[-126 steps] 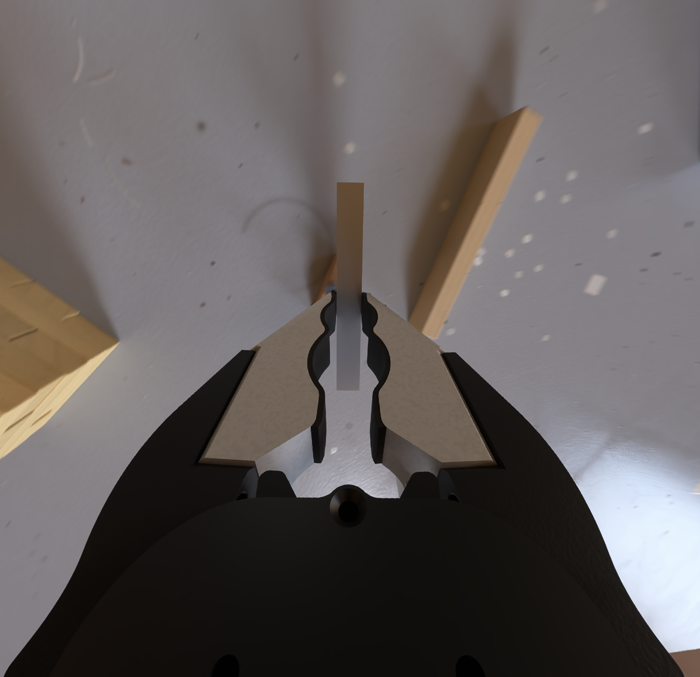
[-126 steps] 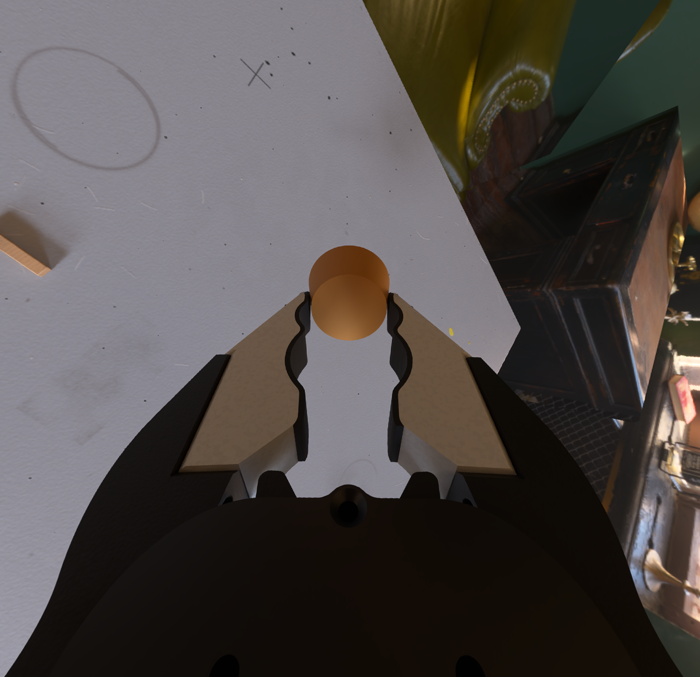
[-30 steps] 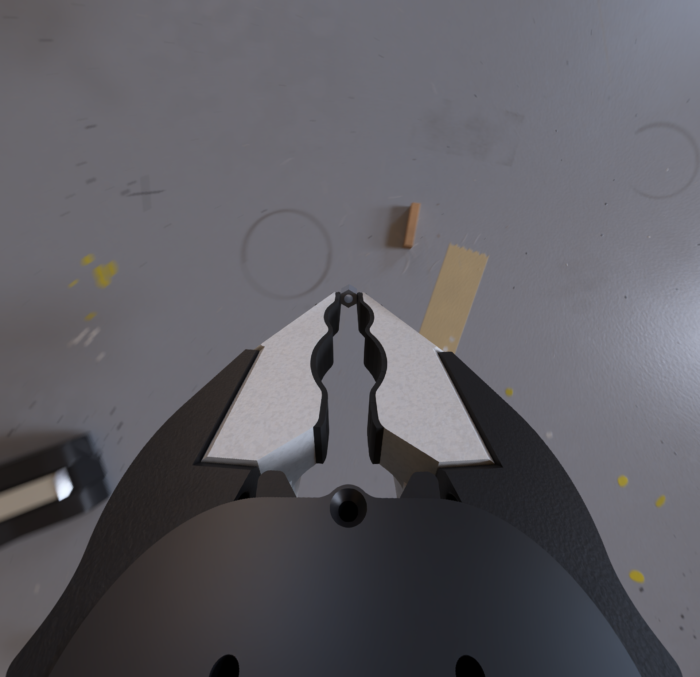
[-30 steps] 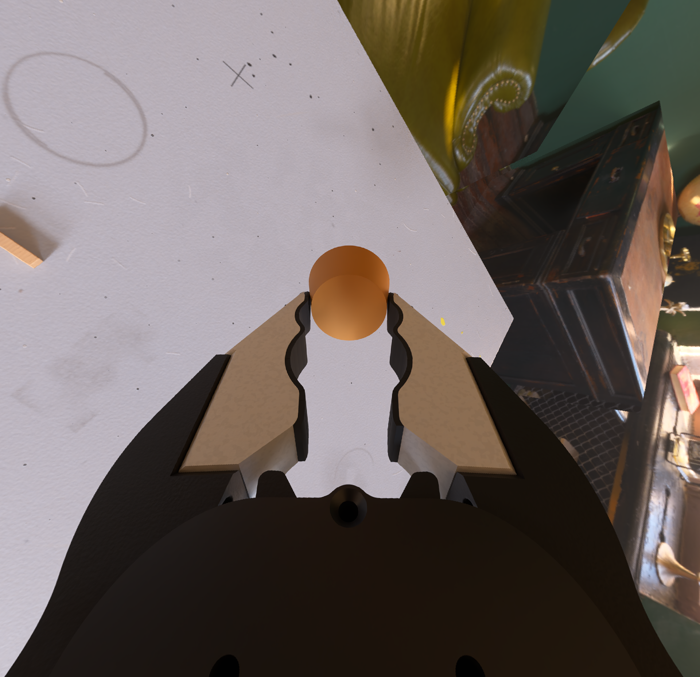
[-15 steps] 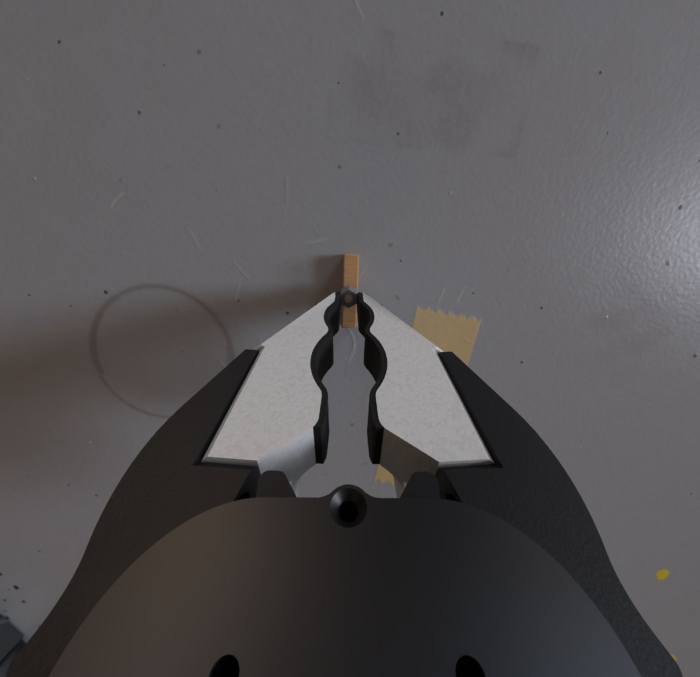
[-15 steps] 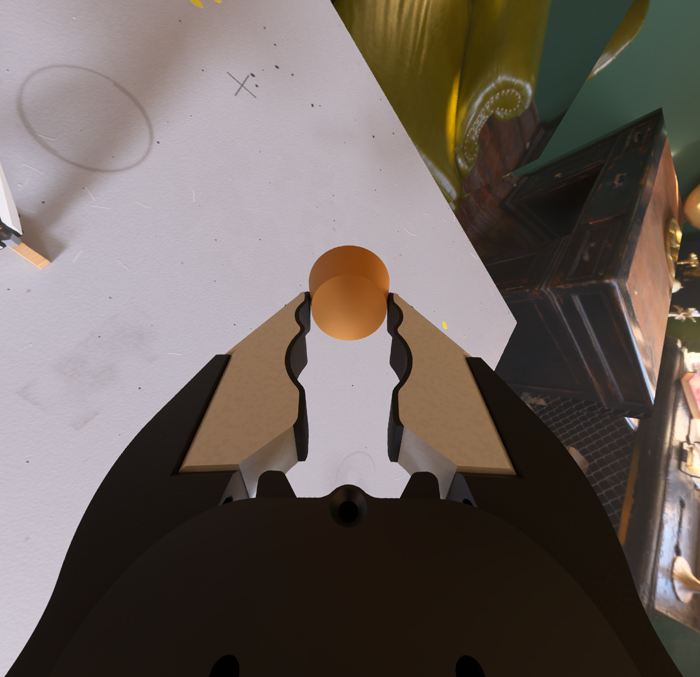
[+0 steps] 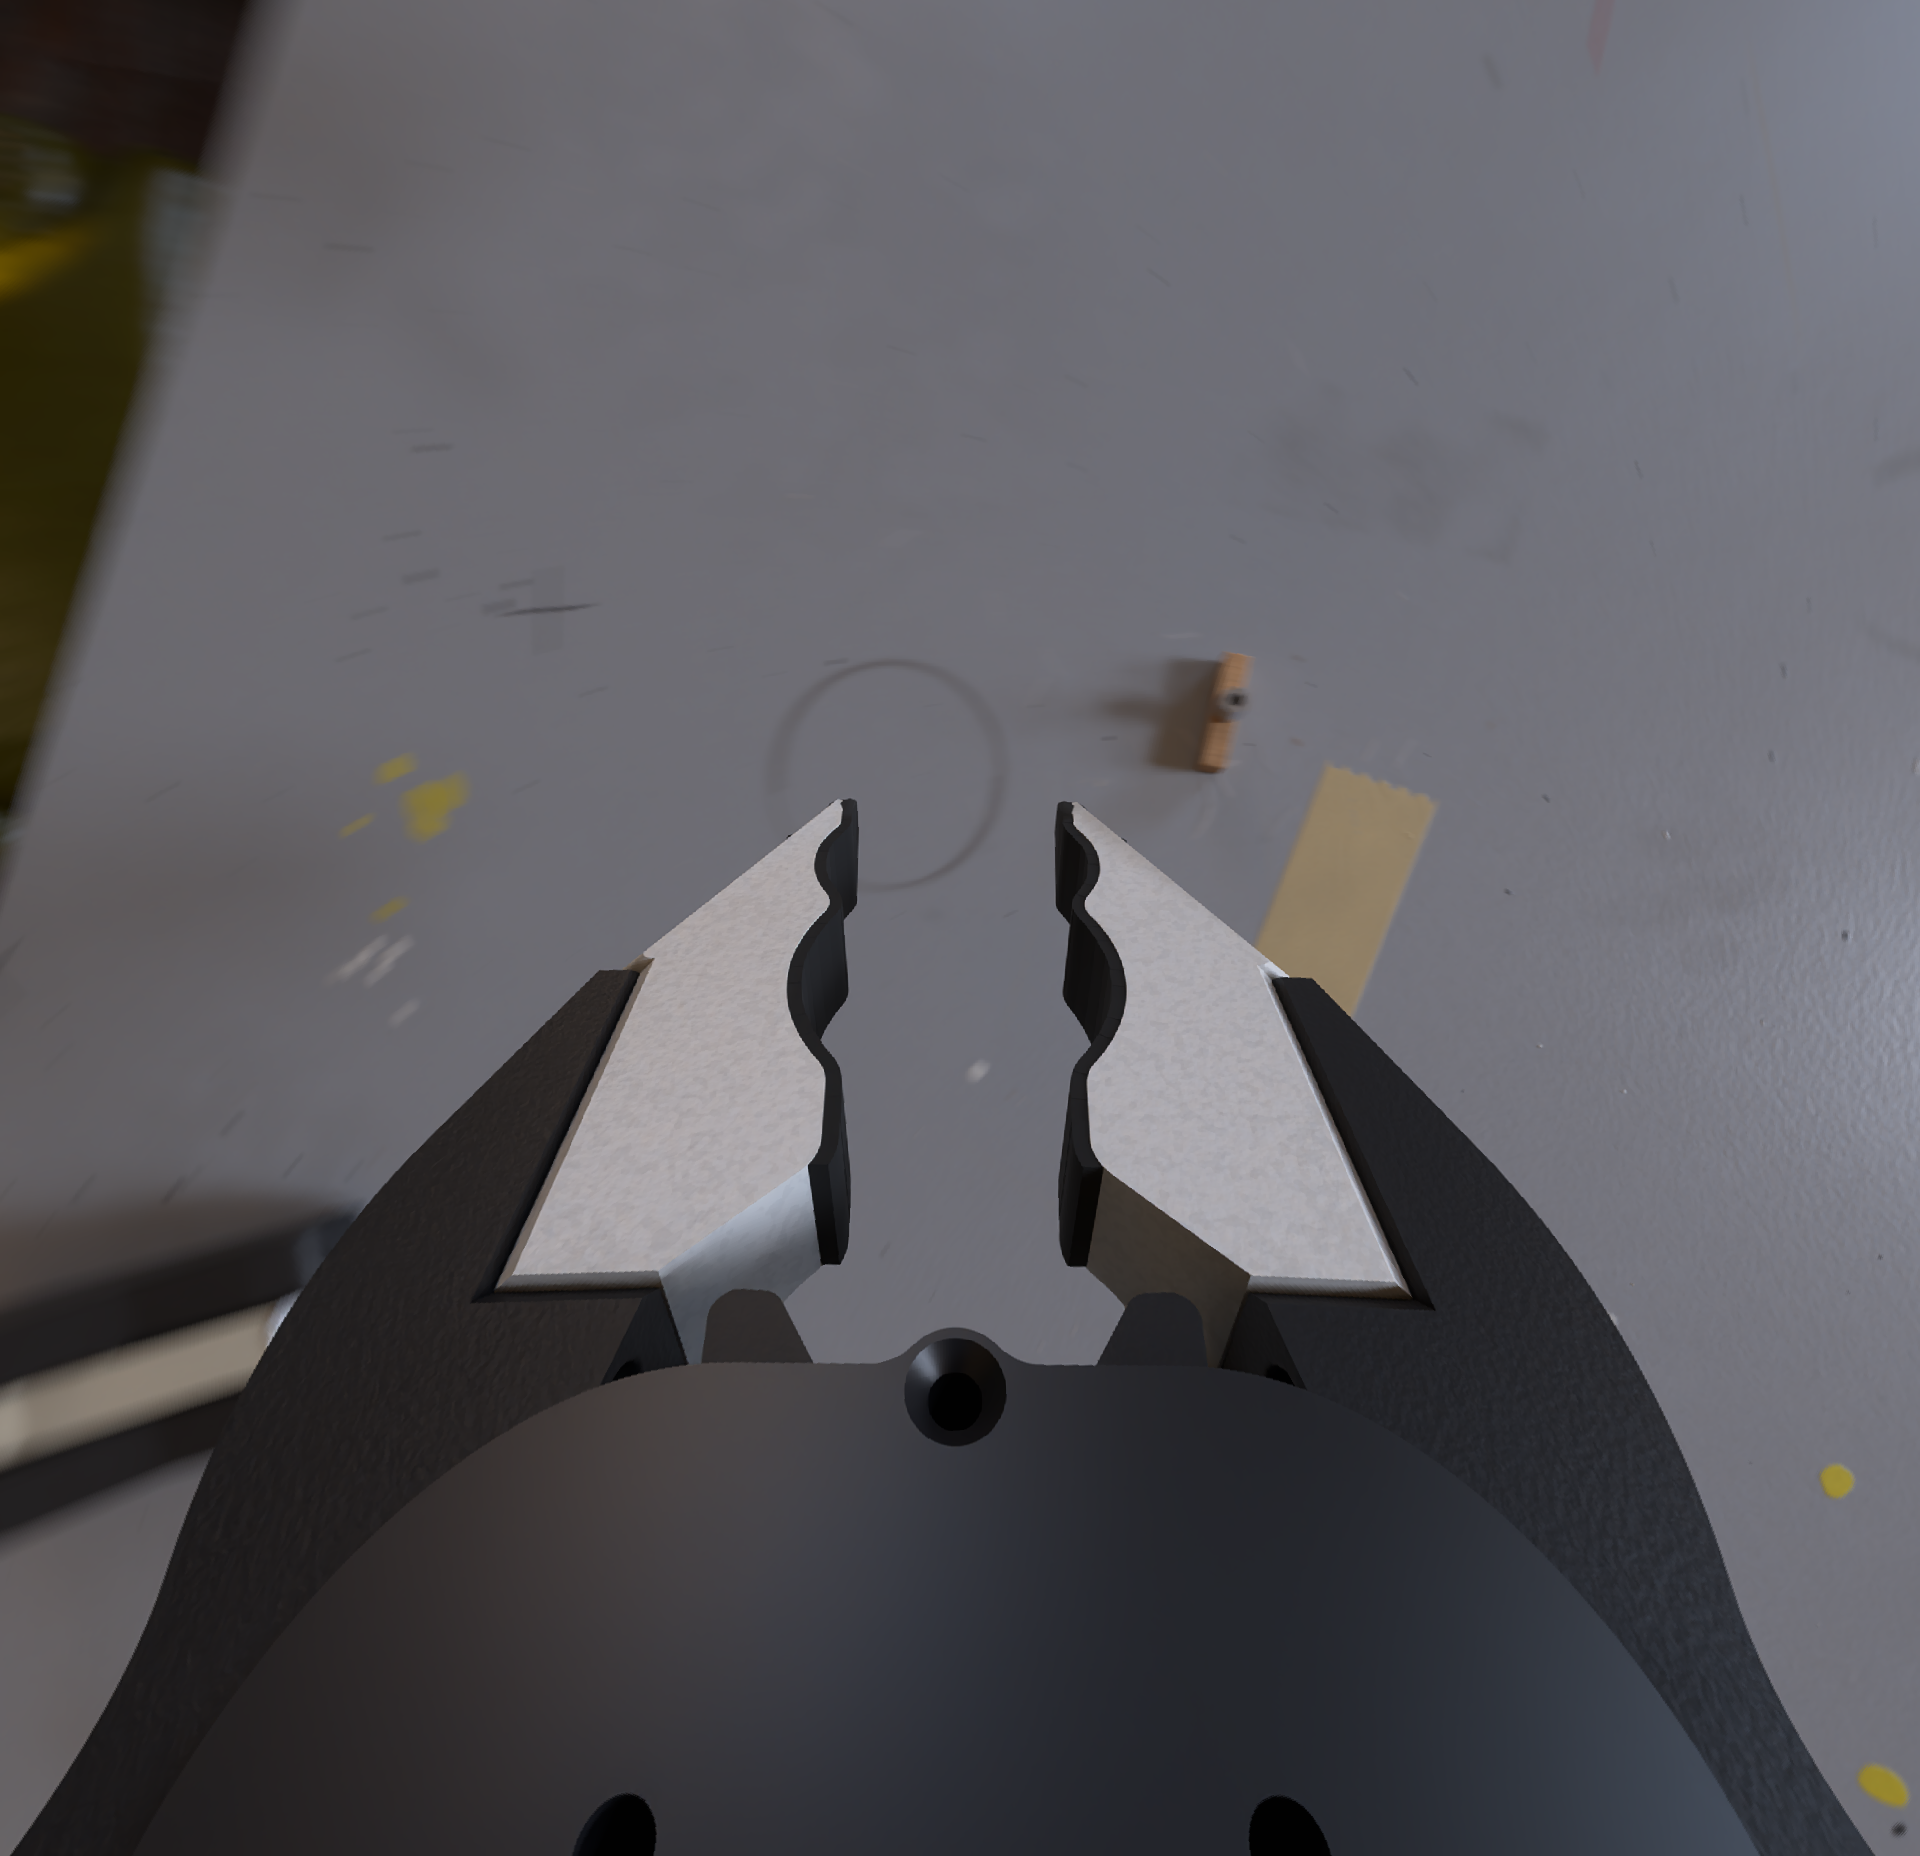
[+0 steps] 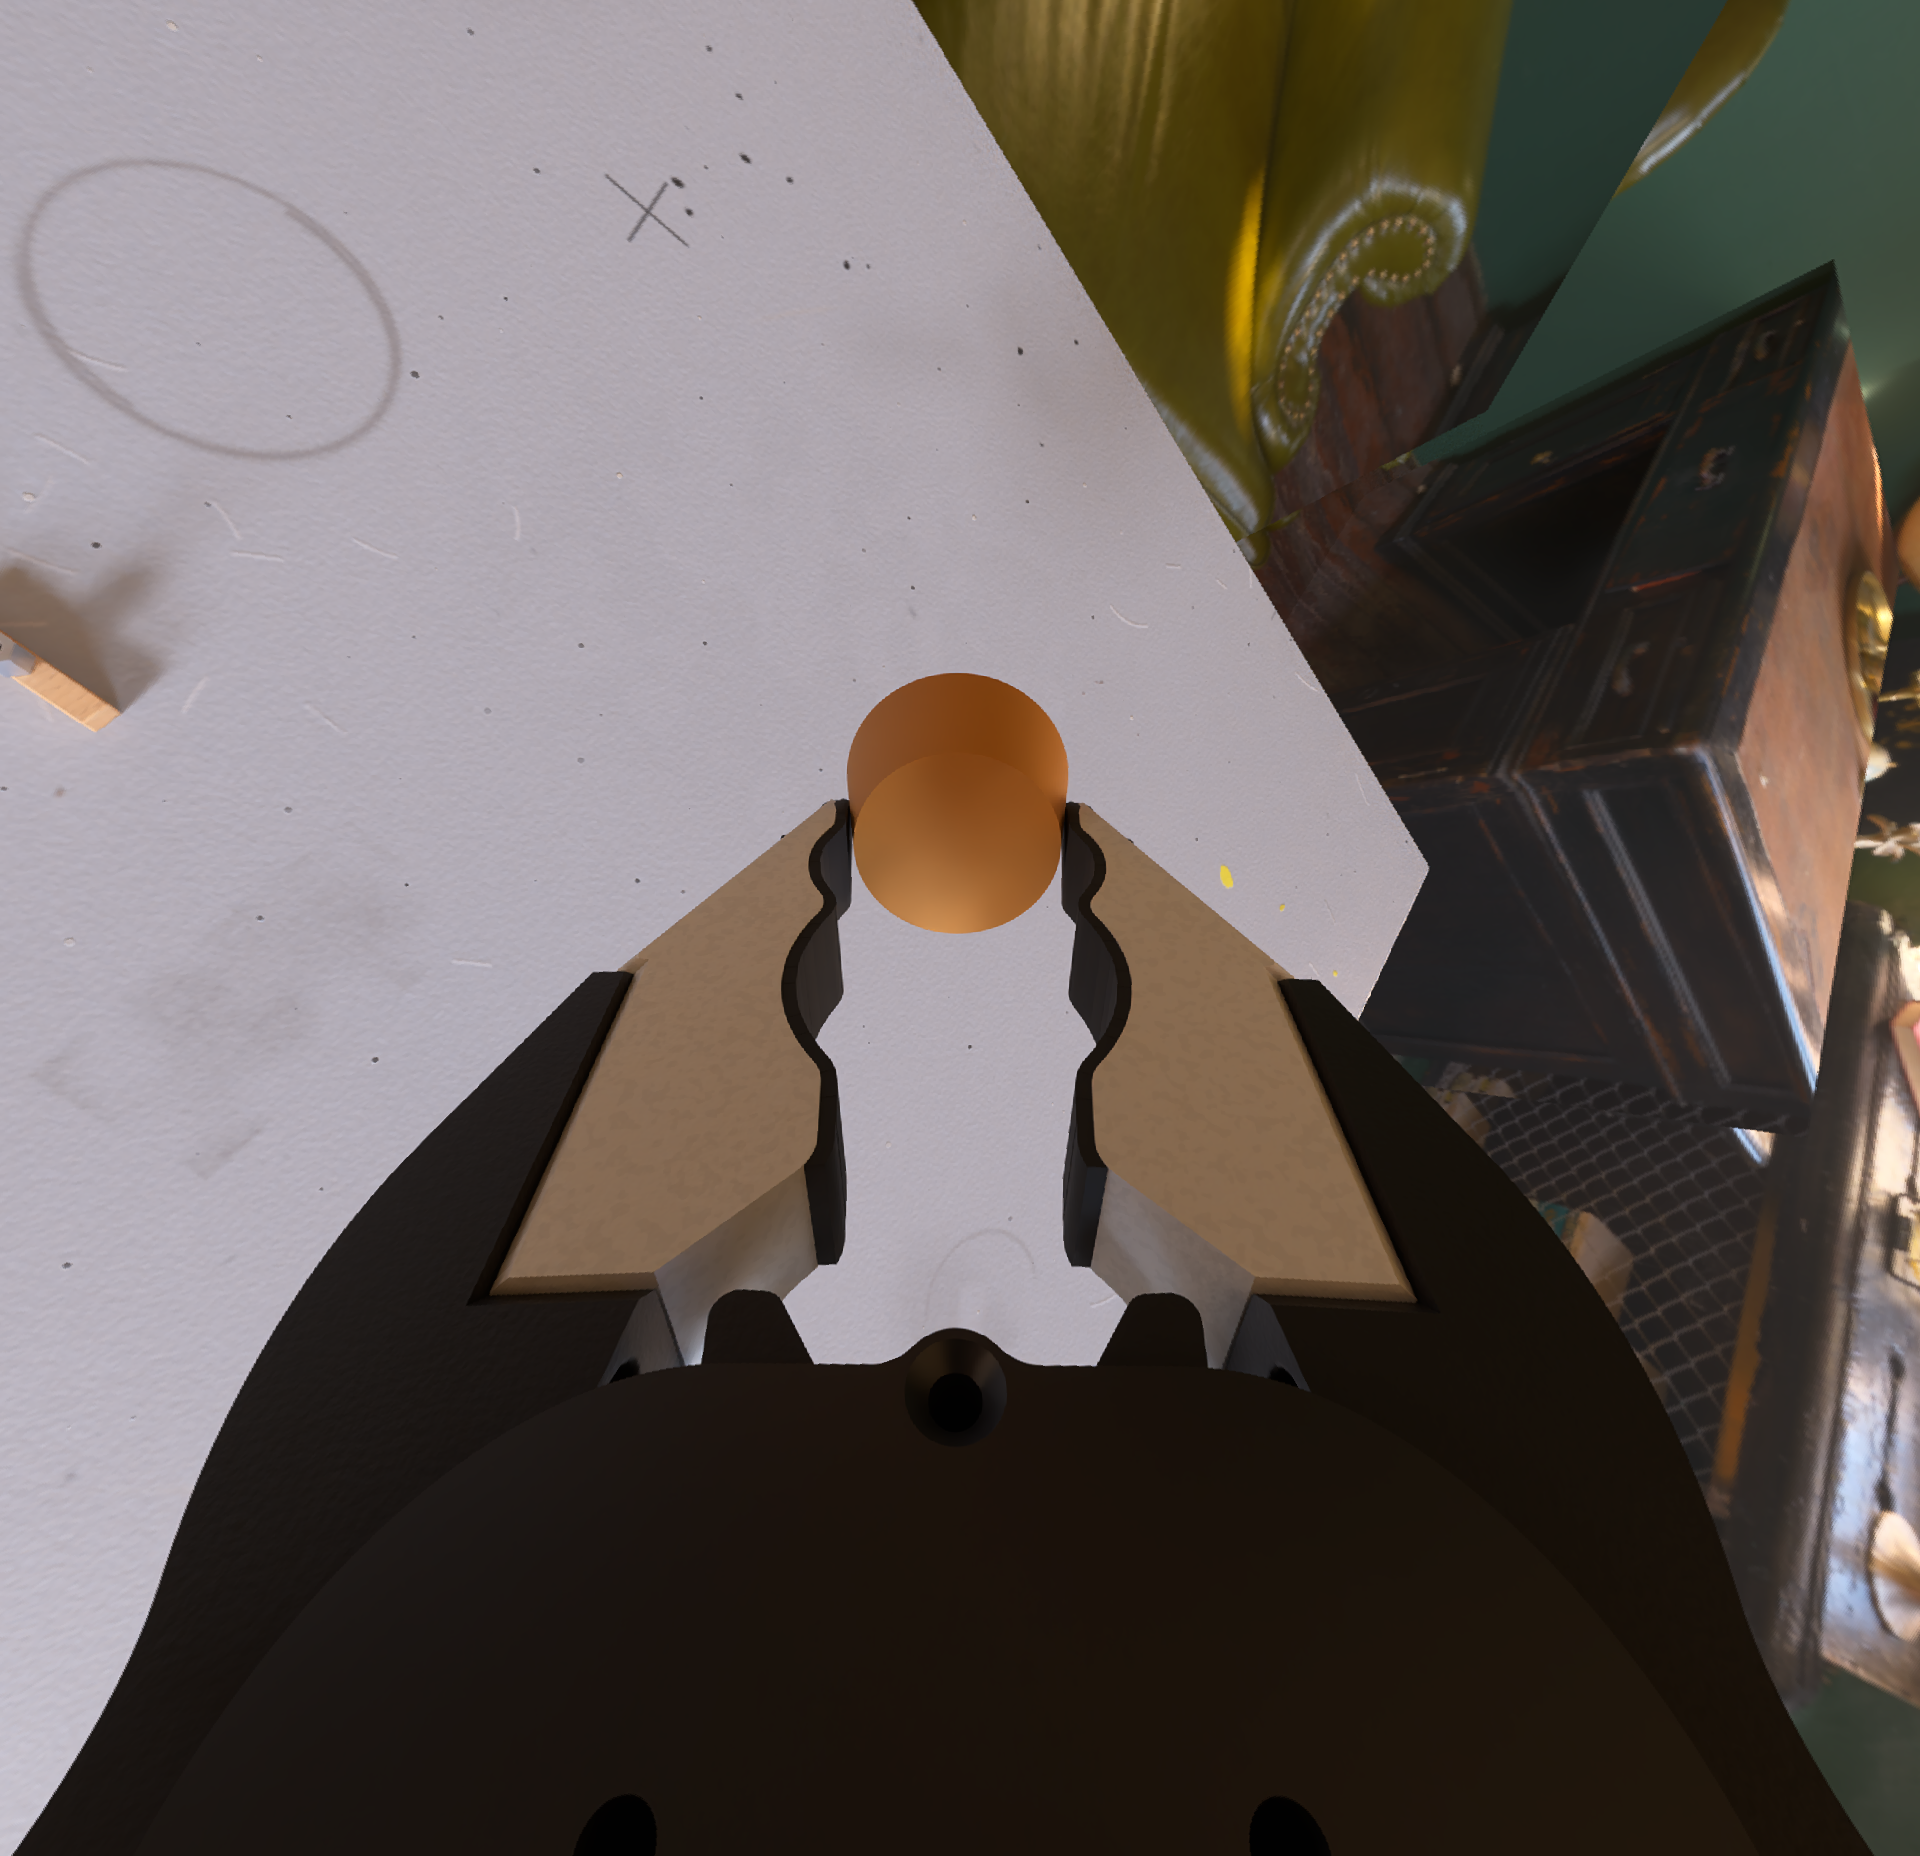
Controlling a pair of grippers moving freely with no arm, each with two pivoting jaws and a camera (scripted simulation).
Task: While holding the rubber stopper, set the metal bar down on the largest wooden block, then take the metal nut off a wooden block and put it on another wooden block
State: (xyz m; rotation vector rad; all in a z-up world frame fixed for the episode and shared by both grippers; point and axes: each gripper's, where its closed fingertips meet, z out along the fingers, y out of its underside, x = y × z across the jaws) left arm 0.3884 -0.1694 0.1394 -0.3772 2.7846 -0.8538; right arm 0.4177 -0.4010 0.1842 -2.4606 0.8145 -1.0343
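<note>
My left gripper (image 7: 956, 861) is released and empty, jaws wide over the grey bench (image 7: 1143, 300). The metal nut (image 7: 1233, 703) sits on the small wooden block (image 7: 1218, 713), ahead and right of my fingertips, well clear of them, toward the bench's far side. Judging by that, the placing looks done; the thing now is to back straight away without brushing the block. My right gripper (image 8: 956, 814) is clenched on the rubber stopper (image 8: 956, 819) near the bench's right edge; I hold steady.

2 grippers (image 7: 957, 861) (image 8: 957, 861), 1 rubber stopper (image 8: 956, 840), 1 wooden block (image 7: 1218, 710) w/ 1 metal nut (image 7: 1234, 703), 1 tape strip (image 7: 1345, 887).
</note>
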